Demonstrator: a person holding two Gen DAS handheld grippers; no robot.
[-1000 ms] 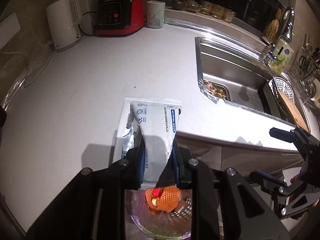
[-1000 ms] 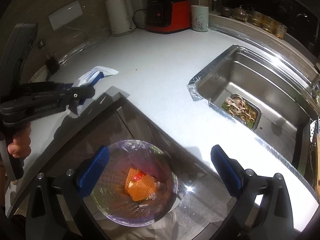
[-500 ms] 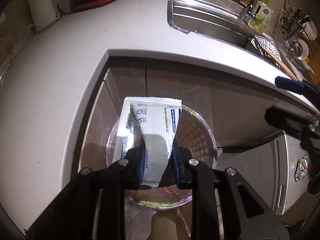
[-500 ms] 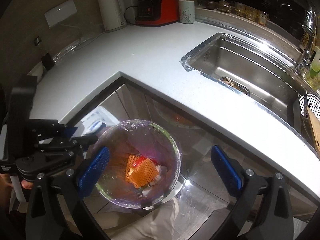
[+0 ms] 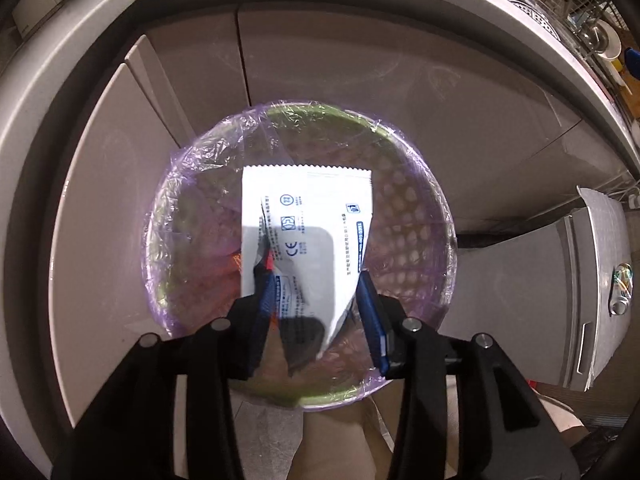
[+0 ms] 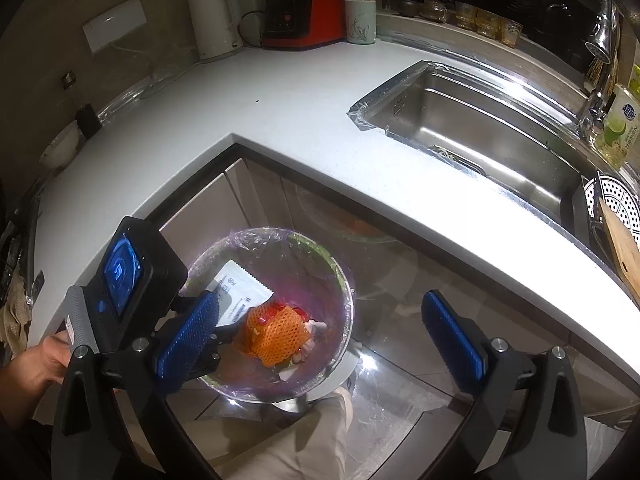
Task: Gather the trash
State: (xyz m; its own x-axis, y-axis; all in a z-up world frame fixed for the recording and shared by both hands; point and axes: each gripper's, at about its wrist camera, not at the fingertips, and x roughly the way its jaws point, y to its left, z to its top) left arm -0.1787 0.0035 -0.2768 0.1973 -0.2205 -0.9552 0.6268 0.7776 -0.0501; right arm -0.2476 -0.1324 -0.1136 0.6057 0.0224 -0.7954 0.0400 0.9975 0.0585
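A white printed wrapper (image 5: 308,220) hangs loose between the parted fingers of my left gripper (image 5: 318,304), straight over the round trash bin (image 5: 436,208) lined with a purple bag. The right wrist view shows the wrapper (image 6: 240,292) inside the bin's mouth, beside an orange net (image 6: 276,332) and scraps lying in the bin (image 6: 344,280). The left gripper's body (image 6: 132,280) is at the bin's left rim. My right gripper (image 6: 324,340) is open and empty above the bin.
The bin stands on the floor in the corner of an L-shaped white counter (image 6: 280,112). A sink (image 6: 480,128) holds food scraps. A kettle (image 6: 212,20), a red appliance (image 6: 304,12) and a mug (image 6: 360,20) stand at the back. Cabinet doors (image 5: 320,60) surround the bin.
My left gripper carried the wrapper from the counter down over the bin, and its jaws have opened so the wrapper sits loose. The right gripper stayed open above the bin.
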